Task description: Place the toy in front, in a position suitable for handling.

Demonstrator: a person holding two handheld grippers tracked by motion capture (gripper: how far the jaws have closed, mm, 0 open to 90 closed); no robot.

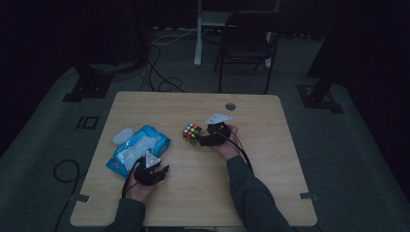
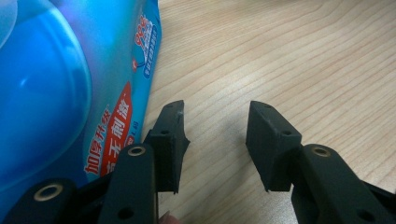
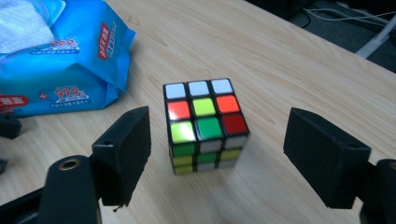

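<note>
Darkness dims the high view, yet the wooden table (image 1: 193, 193) reads clearly. A puzzle cube (image 1: 192, 133) sits near its middle, and the right hand-held gripper (image 1: 203, 141) lies just beside the cube's right side, apparently not touching it. On the table's left part lies a blue wipes pack (image 1: 140, 147), with a small pale object (image 1: 123, 136) beside its far left edge, too dim to identify. The left hand-held gripper (image 1: 162, 170) rests near the pack's near end. A dark chair (image 1: 246, 41) stands on the floor beyond the table.

From the left gripper view, the left hand-held gripper (image 2: 215, 140) has its 2 jaws moderately apart with bare wood between them; they grip nothing. The wipes pack (image 2: 70, 84) lies just beside the left jaw.

From the right gripper view, the right hand-held gripper (image 3: 217, 149) has its 2 jaws spread wide, the cube (image 3: 203, 123) standing on the table between them, clear of both pads. The wipes pack (image 3: 60, 60) lies farther back at upper left.
</note>
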